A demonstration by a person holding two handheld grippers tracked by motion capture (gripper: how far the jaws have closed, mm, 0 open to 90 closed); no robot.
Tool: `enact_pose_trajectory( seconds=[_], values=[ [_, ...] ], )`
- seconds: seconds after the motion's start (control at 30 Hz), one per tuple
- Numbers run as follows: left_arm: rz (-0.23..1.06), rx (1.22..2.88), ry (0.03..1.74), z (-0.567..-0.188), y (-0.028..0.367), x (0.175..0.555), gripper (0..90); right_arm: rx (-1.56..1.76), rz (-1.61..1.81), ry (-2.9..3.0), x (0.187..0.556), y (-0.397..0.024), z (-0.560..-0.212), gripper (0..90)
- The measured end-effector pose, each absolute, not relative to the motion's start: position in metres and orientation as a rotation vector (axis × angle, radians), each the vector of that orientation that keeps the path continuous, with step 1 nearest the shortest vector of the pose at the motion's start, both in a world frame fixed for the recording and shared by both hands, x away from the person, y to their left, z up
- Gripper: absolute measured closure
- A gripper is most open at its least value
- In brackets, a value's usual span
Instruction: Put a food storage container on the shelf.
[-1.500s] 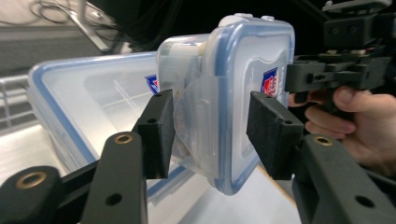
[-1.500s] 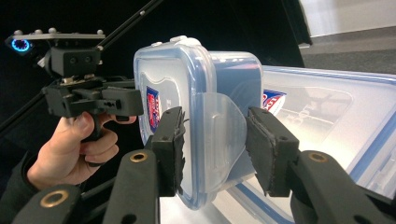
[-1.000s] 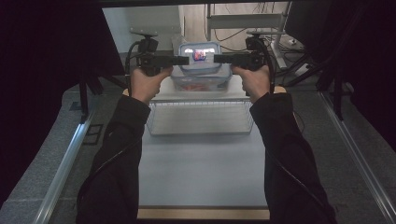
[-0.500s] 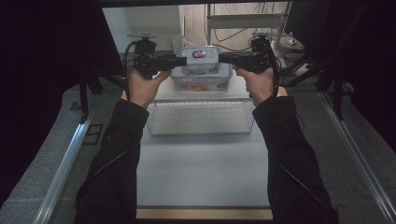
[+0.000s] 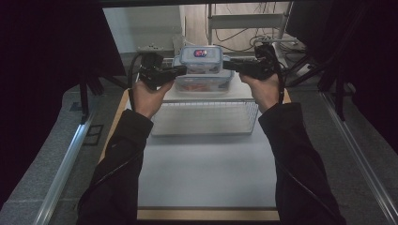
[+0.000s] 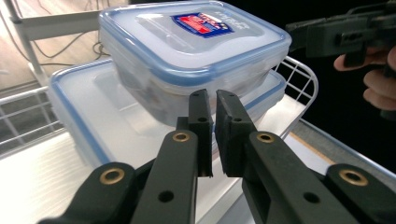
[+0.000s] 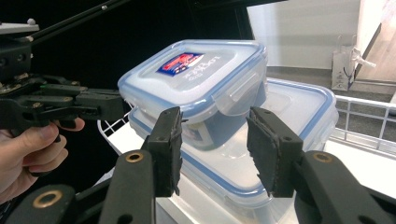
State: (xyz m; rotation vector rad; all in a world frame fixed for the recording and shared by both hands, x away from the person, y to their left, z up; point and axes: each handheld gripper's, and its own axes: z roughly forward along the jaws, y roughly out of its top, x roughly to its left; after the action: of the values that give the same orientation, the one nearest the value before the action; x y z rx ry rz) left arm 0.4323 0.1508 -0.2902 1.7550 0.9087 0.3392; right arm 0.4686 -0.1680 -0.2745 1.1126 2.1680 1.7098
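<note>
From the high view, the person is reaching both arms far forward over the pale surface [image 5: 206, 173], and there is plenty of bare room on its near half. A white wire basket [image 5: 205, 117] is sitting across the middle, its near rim well back from the surface's wooden front edge. Beyond it, a small lidded box [image 5: 201, 60] with a blue-trimmed lid is sitting on top of a large lidded box [image 5: 202, 82], at the far end of the surface. The left gripper [image 5: 177, 71] is coming in at the small box's left side, the right gripper [image 5: 228, 63] at its right side, both pointing inward at it. Something reddish is showing through the large box's wall, too blurred to name. Dark curtains are closing in both sides.

In the left gripper view, the left gripper [image 6: 214, 112] is sitting nearly closed, just a thin slit between its jaws, holding nothing, just short of the small box [image 6: 191, 44]. That box is resting on the large box [image 6: 116, 121], whose lid is spreading wider to the left. A wire rim [image 6: 301, 77] is curving behind at the right. The right gripper [image 6: 336, 32] is hovering at the far side.

In the right gripper view, the right gripper [image 7: 215, 140] is standing wide, jaws apart either side of the small box's [image 7: 196, 79] clasp, not touching. The large box [image 7: 289, 121] is lying beneath. The left gripper [image 7: 88, 105] is meeting the small box's far edge.
</note>
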Motion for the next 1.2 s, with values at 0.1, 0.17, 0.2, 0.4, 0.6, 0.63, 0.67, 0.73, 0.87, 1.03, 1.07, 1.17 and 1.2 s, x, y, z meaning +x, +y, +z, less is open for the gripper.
enact_pose_trajectory(
  seconds=[0.1,0.17,0.2,0.4,0.6,0.63,0.67,0.73,0.87,1.03,1.07,1.17,1.2],
  values=[
    [0.341,1.765,0.892,-0.291,0.149,0.429,82.2,1.106,1.707,2.178,0.468,-0.169,-0.276,54.9],
    [0.350,1.770,0.885,-0.292,0.148,0.425,79.1,1.101,1.711,2.184,0.466,-0.170,-0.278,54.3],
    [0.354,1.777,0.881,-0.292,0.147,0.422,76.0,1.100,1.720,2.182,0.466,-0.170,-0.278,53.8],
    [0.387,1.803,0.850,-0.298,0.145,0.409,51.1,1.051,1.701,2.229,0.456,-0.169,-0.289,46.4],
    [0.413,1.839,0.818,-0.311,0.144,0.394,33.3,0.986,1.651,2.261,0.440,-0.167,-0.299,37.6],
    [0.410,1.846,0.812,-0.313,0.144,0.392,31.0,0.967,1.637,2.265,0.436,-0.167,-0.301,36.2],
    [0.408,1.852,0.810,-0.316,0.143,0.389,29.0,0.953,1.629,2.268,0.434,-0.168,-0.303,34.7],
    [0.411,1.862,0.805,-0.322,0.144,0.384,25.9,0.933,1.610,2.274,0.428,-0.169,-0.307,31.4],
    [0.427,1.869,0.794,-0.333,0.145,0.372,19.8,0.892,1.567,2.278,0.417,-0.170,-0.317,25.1],
    [0.415,1.862,0.785,-0.344,0.149,0.358,15.3,0.853,1.514,2.288,0.403,-0.170,-0.328,18.1],
    [0.412,1.865,0.786,-0.347,0.149,0.354,13.7,0.846,1.510,2.289,0.402,-0.170,-0.330,17.4],
    [0.392,1.865,0.778,-0.357,0.150,0.345,11.4,0.837,1.499,2.296,0.394,-0.170,-0.339,14.6],
    [0.388,1.867,0.771,-0.361,0.151,0.341,10.7,0.832,1.495,2.299,0.392,-0.170,-0.341,14.1]
  ],
)
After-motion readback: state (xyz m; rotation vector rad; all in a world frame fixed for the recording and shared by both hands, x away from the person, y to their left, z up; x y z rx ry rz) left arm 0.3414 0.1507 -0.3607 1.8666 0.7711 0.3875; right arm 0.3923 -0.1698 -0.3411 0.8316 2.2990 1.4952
